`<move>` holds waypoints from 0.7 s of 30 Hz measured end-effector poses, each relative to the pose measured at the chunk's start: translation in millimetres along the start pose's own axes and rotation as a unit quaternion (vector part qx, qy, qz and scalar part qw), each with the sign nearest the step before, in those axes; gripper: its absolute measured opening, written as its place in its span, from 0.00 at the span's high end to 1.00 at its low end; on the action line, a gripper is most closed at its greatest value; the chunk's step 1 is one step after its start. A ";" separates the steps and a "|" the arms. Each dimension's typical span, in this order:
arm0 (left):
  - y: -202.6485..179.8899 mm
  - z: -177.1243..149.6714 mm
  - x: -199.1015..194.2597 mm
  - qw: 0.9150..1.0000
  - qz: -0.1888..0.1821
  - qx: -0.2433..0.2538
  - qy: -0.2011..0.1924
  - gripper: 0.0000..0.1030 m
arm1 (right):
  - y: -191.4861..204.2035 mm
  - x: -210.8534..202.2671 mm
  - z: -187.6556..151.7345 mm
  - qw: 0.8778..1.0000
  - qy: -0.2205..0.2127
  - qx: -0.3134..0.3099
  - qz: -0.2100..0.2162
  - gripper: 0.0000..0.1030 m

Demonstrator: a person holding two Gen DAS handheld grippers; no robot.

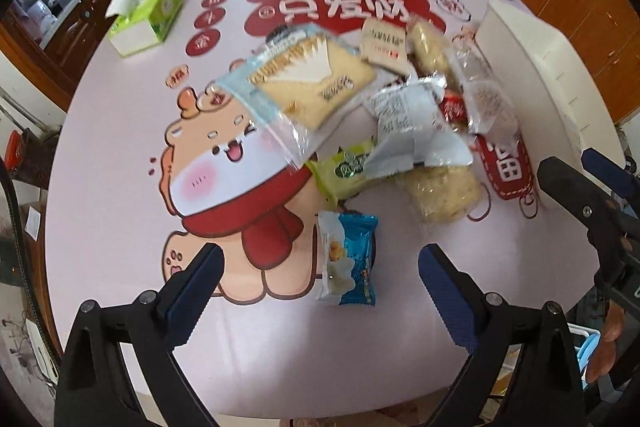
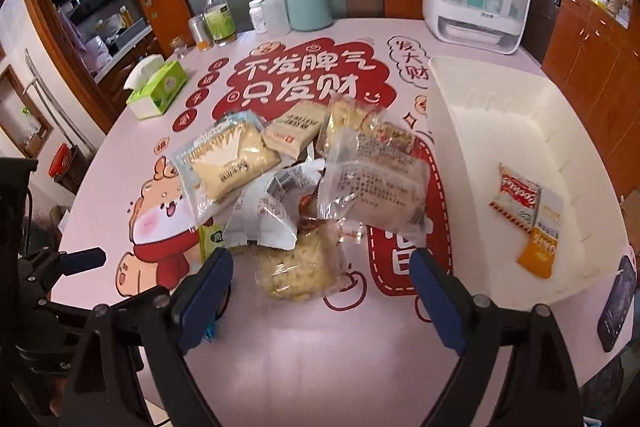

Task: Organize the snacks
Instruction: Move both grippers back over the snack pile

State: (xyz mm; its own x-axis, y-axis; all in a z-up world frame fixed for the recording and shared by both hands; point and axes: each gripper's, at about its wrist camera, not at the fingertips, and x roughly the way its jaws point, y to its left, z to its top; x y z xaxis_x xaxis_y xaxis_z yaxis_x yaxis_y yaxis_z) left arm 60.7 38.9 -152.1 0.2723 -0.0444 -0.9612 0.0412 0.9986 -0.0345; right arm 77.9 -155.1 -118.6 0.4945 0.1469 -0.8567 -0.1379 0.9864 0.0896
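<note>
While both claws hang over the pink tabletop pointing steeply down, neither holds anything. On the left, the left claw is spread wide, and a blue snack packet lies flat between its fingers, touched by neither pad. Beyond that packet a green packet sits at the near edge of the snack pile, where a clear-wrapped cracker pack lies tilted on top. Further right, the right claw also stands spread and empty, with a clear bag of pale crisps on the tabletop just ahead, between its fingers and apart from both. To the right of the pile stands a white bin, with a red-and-white sachet and an orange sachet lying inside.
</note>
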 end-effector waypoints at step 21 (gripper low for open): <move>4.0 -16.1 94.3 0.994 0.005 -0.041 0.102 0.06 | 12.5 95.0 -13.9 0.993 0.100 -0.055 0.023 0.09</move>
State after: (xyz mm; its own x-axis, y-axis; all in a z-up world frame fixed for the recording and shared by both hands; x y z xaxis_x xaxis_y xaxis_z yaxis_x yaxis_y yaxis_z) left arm 71.1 39.2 -247.3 0.0721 -0.0348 -0.9968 -0.0412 0.9984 -0.0378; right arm 111.2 -129.9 -206.0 0.3068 0.1623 -0.9378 -0.2546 0.9634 0.0835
